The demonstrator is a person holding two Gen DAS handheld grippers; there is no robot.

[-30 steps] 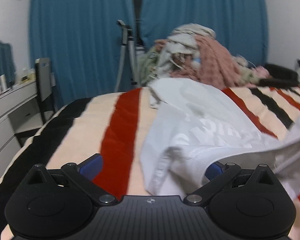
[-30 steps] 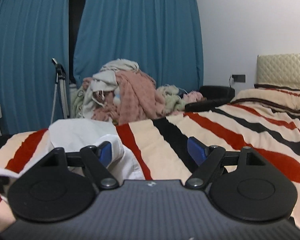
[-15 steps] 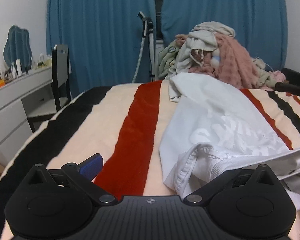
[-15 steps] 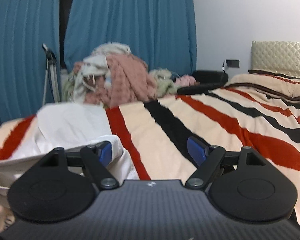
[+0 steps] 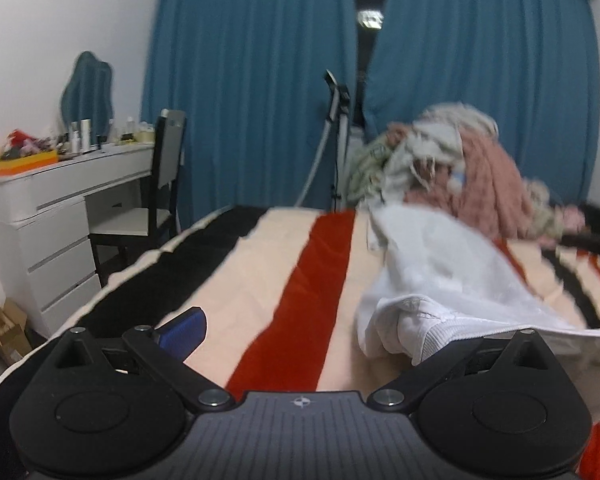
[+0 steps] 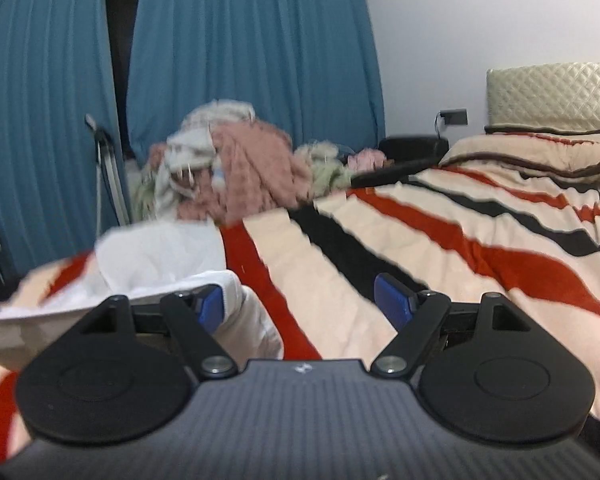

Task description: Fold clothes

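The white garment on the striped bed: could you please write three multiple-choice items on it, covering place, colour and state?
1. Where does the white garment lie?
A. on the striped blanket
B. on the chair
C. on the dresser

2. What colour are the curtains behind the bed?
A. red
B. blue
C. grey

3. How does the right claw stand?
A. shut on the blanket
B. shut on nothing
C. open, garment edge at one pad

Key: 1 A, cloth spreads over the stripes; 2 B, blue folds fill the back wall; 3 C, the blue pads stand wide apart.

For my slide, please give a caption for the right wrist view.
Open right tool beside a white garment on a striped bed.
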